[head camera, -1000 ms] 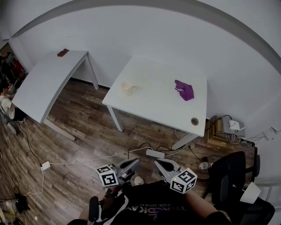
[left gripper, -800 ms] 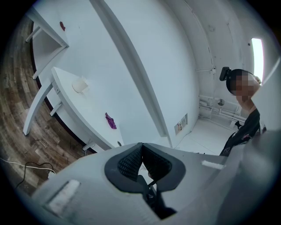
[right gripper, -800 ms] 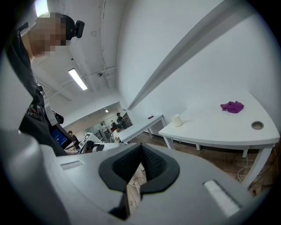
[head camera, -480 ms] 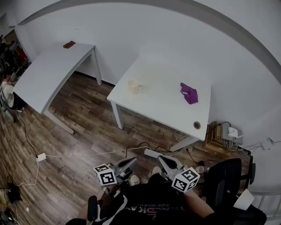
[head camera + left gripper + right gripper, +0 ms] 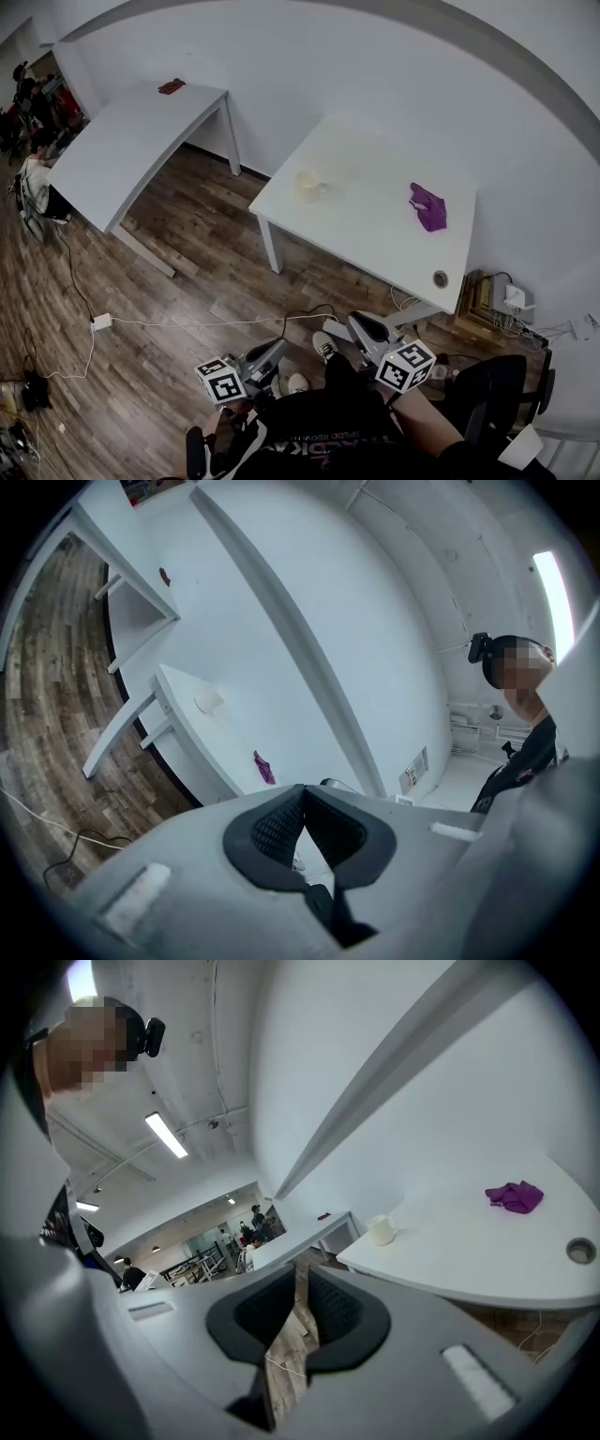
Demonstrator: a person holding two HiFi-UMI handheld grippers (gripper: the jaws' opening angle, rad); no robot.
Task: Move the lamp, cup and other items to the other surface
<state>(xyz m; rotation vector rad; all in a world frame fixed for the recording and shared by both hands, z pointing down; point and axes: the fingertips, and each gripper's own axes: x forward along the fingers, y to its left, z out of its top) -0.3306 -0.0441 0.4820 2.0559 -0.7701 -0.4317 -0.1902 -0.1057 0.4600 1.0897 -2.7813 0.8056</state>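
Note:
A pale cup and a crumpled purple cloth lie on the white table in the middle of the room. The cup and cloth also show in the right gripper view, and the cup and cloth in the left gripper view. Both grippers hang low in front of the person's body, well short of the table. My left gripper is shut and empty. My right gripper has just been opening, with a narrow gap and nothing between its jaws.
A second white table stands at the left with a small dark red item on its far end. A cable with a white adapter runs over the wood floor. An office chair is at the lower right, and people sit at the far left.
In the head view both tables have slid to the right and a little down as the person moves. The grippers have kept their place low in front of the body.

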